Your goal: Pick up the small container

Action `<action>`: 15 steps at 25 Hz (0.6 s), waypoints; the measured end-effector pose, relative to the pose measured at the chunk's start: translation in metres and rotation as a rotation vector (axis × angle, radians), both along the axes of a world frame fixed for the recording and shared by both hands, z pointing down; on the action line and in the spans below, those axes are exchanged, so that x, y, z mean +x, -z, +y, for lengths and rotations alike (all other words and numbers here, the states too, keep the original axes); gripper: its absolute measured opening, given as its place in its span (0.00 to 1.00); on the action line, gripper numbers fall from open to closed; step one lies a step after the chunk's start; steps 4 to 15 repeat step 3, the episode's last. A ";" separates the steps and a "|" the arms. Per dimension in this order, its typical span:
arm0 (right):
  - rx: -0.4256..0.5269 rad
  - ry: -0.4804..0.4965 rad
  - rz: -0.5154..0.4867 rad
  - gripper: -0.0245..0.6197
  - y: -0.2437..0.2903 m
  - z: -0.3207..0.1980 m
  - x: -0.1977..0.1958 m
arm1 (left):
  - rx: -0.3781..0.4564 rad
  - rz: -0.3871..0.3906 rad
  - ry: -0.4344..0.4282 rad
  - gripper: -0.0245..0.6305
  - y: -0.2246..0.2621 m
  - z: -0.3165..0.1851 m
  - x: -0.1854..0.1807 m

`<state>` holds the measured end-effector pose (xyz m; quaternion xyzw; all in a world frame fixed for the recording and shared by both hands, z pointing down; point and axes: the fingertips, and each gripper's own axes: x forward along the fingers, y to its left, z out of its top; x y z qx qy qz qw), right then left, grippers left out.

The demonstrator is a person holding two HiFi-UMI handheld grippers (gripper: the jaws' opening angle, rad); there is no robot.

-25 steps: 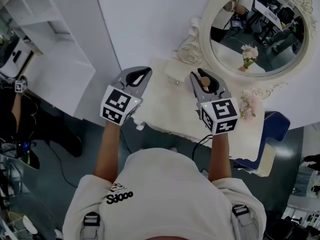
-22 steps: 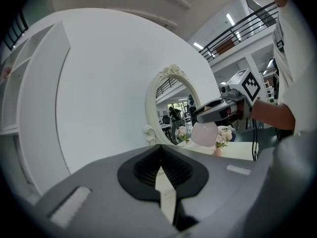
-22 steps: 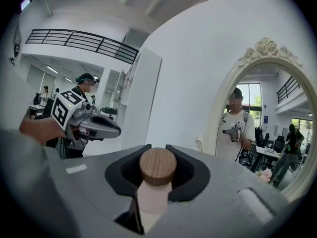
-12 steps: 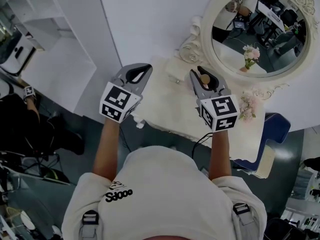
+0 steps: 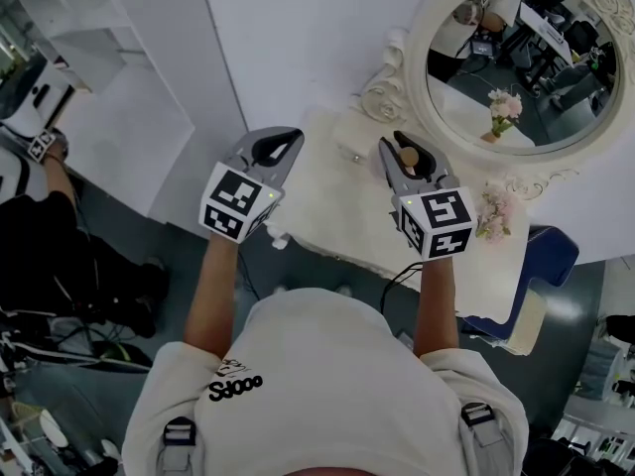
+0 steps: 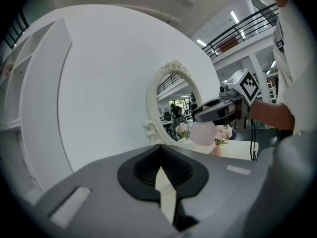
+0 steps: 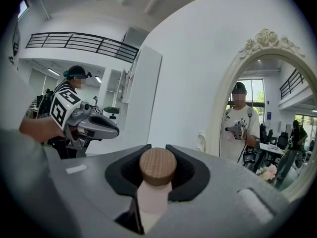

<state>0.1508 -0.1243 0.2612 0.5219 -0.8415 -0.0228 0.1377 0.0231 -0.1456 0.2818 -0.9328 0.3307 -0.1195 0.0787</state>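
Note:
The small container (image 5: 408, 156) is a pale pink bottle with a round wooden lid. My right gripper (image 5: 397, 147) is shut on it and holds it in the air above the white dressing table (image 5: 337, 211). In the right gripper view the wooden lid (image 7: 157, 166) stands up between the dark pads, with the pink body (image 7: 152, 198) pinched below. The left gripper view shows the same bottle (image 6: 203, 133) hanging from the right gripper (image 6: 218, 110). My left gripper (image 5: 288, 139) hovers at the table's left corner, jaws together and holding nothing (image 6: 161, 170).
An oval mirror in an ornate white frame (image 5: 415, 87) stands at the back of the table. Pink flowers (image 5: 493, 211) sit at its right end, and a blue chair (image 5: 548, 256) is beyond that. White shelving (image 5: 99, 58) lies to the left, with a person (image 5: 40, 196) at the left edge.
Both grippers and the held bottle stay where they were. The person at the left edge has shifted position.

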 end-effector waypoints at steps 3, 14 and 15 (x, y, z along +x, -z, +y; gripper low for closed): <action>-0.003 -0.001 0.001 0.18 -0.001 -0.001 -0.001 | -0.005 -0.002 -0.002 0.07 -0.002 -0.001 0.000; -0.003 -0.001 0.001 0.18 -0.001 -0.001 -0.001 | -0.005 -0.002 -0.002 0.07 -0.002 -0.001 0.000; -0.003 -0.001 0.001 0.18 -0.001 -0.001 -0.001 | -0.005 -0.002 -0.002 0.07 -0.002 -0.001 0.000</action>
